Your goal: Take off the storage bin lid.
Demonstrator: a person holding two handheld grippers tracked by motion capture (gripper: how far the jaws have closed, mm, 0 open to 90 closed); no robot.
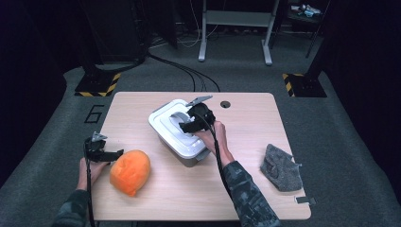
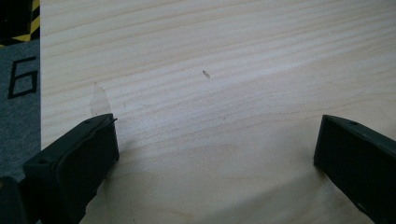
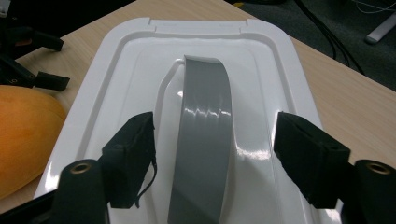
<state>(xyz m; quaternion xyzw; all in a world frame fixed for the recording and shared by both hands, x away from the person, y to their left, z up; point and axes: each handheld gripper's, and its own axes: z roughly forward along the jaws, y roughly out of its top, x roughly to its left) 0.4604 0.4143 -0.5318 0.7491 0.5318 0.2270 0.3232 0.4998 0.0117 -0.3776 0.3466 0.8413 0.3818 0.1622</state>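
One white lidded box (image 1: 177,131) sits mid-table, with one grey handle (image 3: 205,140) arching over its lid. Right gripper (image 3: 212,154) hovers above it, jaws spread either side of that handle without pressing. Left gripper (image 1: 101,152) rests near-left, jaws wide apart, beside one orange cloth (image 1: 130,171); one grey cloth (image 1: 281,168) lies right.

Overhead light brightens the table (image 1: 246,189); the room's edges fall to black. Glare streaks the lid (image 3: 140,70) and its grey handle (image 3: 205,112). Soft shadows lie beneath the near, slightly blurred jaws.
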